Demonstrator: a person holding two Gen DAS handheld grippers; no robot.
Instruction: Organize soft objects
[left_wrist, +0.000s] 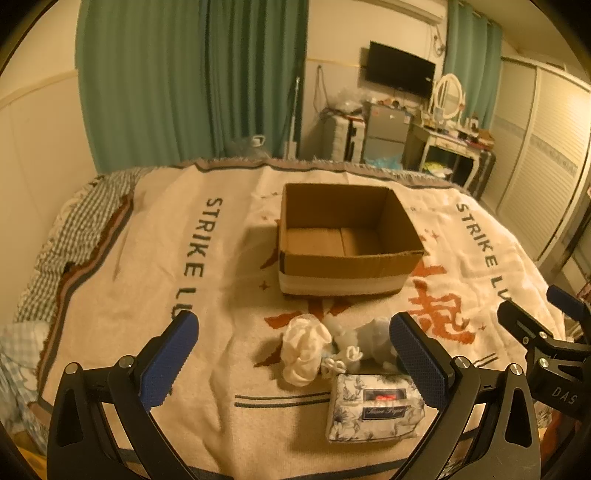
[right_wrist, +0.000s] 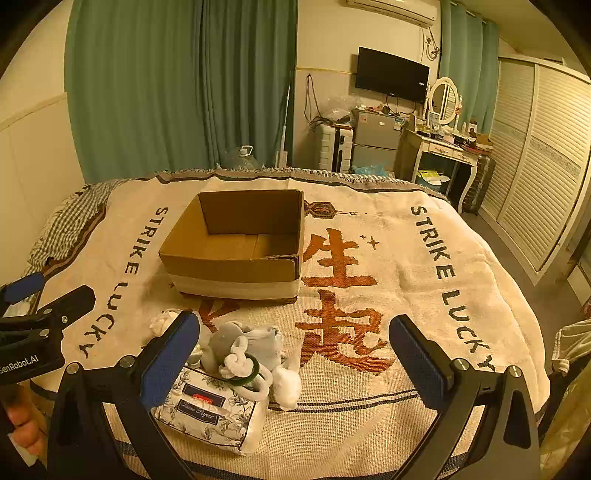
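Observation:
An open cardboard box (left_wrist: 347, 264) (right_wrist: 236, 269) stands empty in the middle of the bed. In front of it lies a small pile: a white crumpled cloth (left_wrist: 304, 350), a grey plush toy (left_wrist: 369, 338) (right_wrist: 251, 341) with a green ring (right_wrist: 247, 374), and a floral tissue pack (left_wrist: 373, 408) (right_wrist: 210, 413). My left gripper (left_wrist: 295, 358) is open above the pile. My right gripper (right_wrist: 295, 362) is open, just right of the pile. The right gripper also shows at the left wrist view's right edge (left_wrist: 543, 328).
A cream blanket (right_wrist: 369, 369) with orange characters and "STRIKE LUCKY" lettering covers the bed. Green curtains (right_wrist: 177, 85) hang behind. A fridge (right_wrist: 375, 138), a dressing table (right_wrist: 443, 147) and a louvred wardrobe (right_wrist: 535, 158) stand at the back right.

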